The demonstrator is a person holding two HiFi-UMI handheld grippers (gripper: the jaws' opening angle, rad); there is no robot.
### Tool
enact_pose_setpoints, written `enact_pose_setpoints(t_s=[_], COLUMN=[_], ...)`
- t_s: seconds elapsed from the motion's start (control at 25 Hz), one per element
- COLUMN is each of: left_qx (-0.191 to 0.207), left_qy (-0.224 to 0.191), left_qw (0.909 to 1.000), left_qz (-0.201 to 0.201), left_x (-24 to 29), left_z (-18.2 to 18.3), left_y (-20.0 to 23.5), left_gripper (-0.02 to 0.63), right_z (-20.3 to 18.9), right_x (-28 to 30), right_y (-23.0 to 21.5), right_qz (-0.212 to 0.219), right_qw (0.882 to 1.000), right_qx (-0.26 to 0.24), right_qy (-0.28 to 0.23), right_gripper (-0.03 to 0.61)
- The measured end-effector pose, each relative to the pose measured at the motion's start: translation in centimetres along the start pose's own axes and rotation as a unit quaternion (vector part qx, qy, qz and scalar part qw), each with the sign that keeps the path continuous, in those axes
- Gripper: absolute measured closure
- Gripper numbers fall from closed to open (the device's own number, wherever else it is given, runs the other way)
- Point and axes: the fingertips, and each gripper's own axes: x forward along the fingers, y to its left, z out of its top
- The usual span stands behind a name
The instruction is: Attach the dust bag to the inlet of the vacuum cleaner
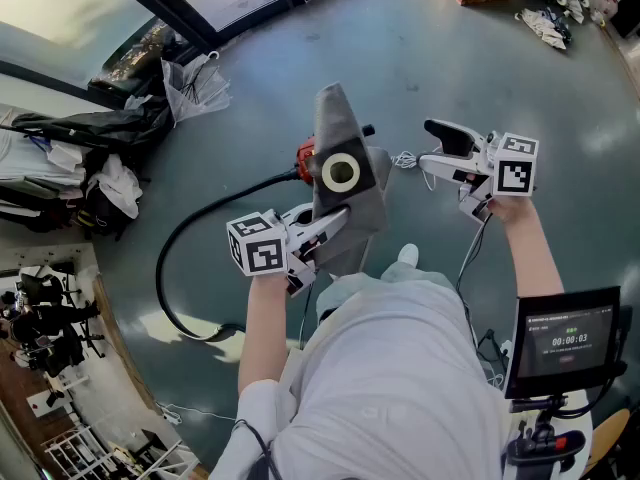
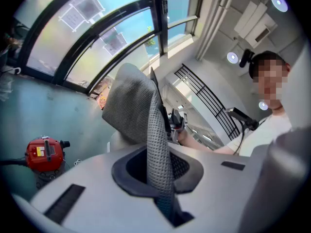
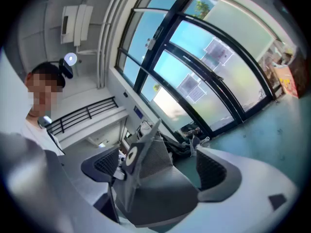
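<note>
Left tongs [image 1: 318, 230] clenched on dust bag [image 1: 340, 128] fabric, right tongs [image 1: 445, 153] released nearby; best that the right takes the collar [image 1: 341, 172] squarely, aligning its hole with the vacuum cleaner [image 2: 44, 153] inlet.

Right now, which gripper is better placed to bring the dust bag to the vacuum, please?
Left, probably: the left gripper is shut on the dust bag; the right gripper is open.

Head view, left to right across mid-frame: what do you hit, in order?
Dark heap of bags and clothes → black curved hose → left gripper → grey fabric dust bag that it clamps → right gripper, open and empty.
</note>
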Motion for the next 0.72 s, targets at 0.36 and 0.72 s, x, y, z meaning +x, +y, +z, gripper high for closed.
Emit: enact_pose_setpoints(t_s=[0.36,0.72], left_qx=[0.090,0.008], left_qy=[0.091,0.121], left_qw=[0.9838,0.9915], left_qz=[-0.125,-0.047], left_x=[0.3,-5.0], left_z=[-1.7,3.6], left_y=[-3.3,12.4], left_gripper=[0.589,0.589], right_z=[-3.7,-5.7], right_x=[6.1,19.0], right_y=[2.7,-3.5], right_qz=[0.260,0.181], right_qw=[0.943,0.940], right_qx=[0.064,0.177], right_qy=[0.199,0.231], right_gripper=[-0.007,0.045])
